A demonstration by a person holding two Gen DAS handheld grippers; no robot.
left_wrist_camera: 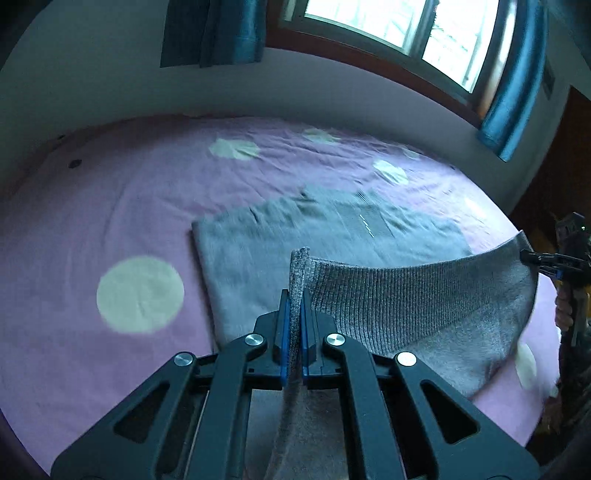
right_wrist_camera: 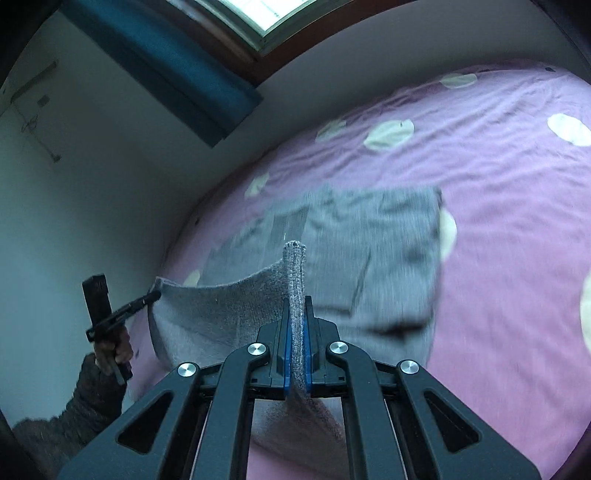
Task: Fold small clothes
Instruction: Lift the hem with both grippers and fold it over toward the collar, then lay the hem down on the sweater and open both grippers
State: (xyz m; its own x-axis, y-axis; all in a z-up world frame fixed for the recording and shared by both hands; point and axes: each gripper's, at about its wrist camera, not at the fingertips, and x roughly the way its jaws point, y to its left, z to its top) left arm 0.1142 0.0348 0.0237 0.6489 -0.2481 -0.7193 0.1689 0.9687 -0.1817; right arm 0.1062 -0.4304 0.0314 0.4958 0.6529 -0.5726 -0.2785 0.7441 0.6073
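Bedroom, window with blue curtains at the back, bed with a pink dotted sheet as the work surface. Grey knit sweater lies mostly flat on the sheet, far part blurred. Its ribbed hem is lifted off the bed and stretched between the two tools.

Left tool: jaws closed tight on the left corner of the hem, fabric pinched between the blue pads and sticking up past the tips. Tool points forward over the garment, roughly level, just above the bed.

Right tool: likewise clamped on the other hem corner, a fold of knit standing up between the jaws. In the left wrist view it shows at the far right edge, gripping the corner from the side; the hand behind it is partly visible.

In the right wrist view the person's left hand wraps the handle, sleeve below it, wrist angled upward.

Why held this way, my read: both bottom corners are taken and spread apart to keep the hem taut, so the bottom can be carried up over the body for a crosswise fold. Fold not yet laid down.
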